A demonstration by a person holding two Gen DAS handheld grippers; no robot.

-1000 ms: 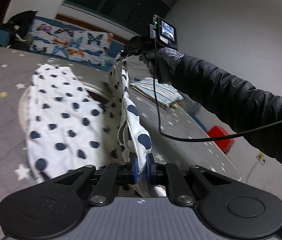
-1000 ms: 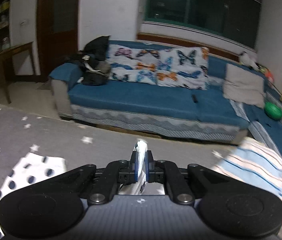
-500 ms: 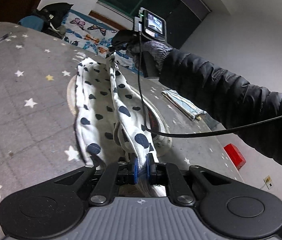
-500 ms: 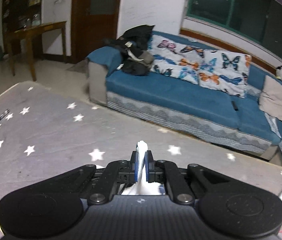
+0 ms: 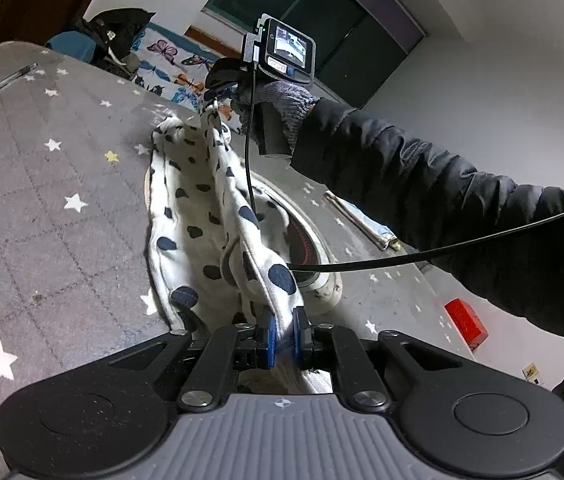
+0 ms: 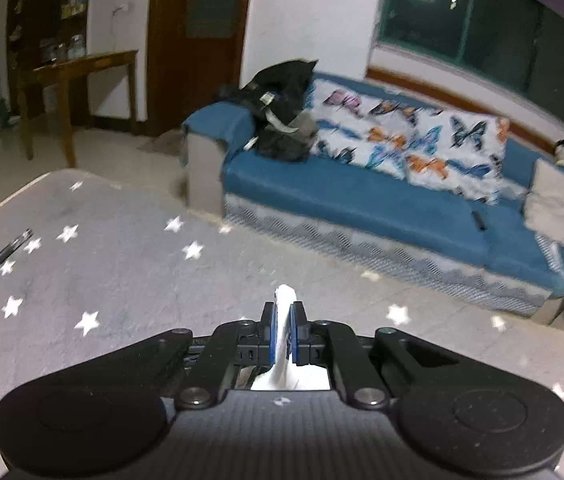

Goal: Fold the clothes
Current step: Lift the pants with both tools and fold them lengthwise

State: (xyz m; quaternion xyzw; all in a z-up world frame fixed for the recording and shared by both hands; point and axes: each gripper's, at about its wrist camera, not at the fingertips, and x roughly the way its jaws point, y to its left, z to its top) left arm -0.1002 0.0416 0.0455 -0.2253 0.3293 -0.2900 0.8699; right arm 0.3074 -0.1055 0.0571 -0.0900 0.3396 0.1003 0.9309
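A white garment with navy polka dots [image 5: 198, 216] hangs stretched between two hand-held grippers above a grey star-print tablecloth [image 5: 62, 184]. The left gripper [image 5: 282, 336] is clamped on one end of the cloth, nearest its own camera. At the garment's far end the right gripper [image 5: 218, 88], held in a knit-gloved hand [image 5: 282, 100], pinches the opposite edge; in its own view a white tab of fabric [image 6: 282, 320] stands between the closed blue pads [image 6: 268, 332]. The taut upper edge runs straight between the two grips, while the rest of the garment sags and drapes onto the tablecloth, partly covering a round disc-shaped object [image 5: 305, 240] beneath it. A pen [image 5: 14, 76] lies on the tablecloth well to the garment's left, and a black cable [image 5: 441, 246] trails across on its right. The cloth looks light, soft and limp, likely to slump wherever unsupported, so edges or corners seem the sound places to hold, as both grips now do.
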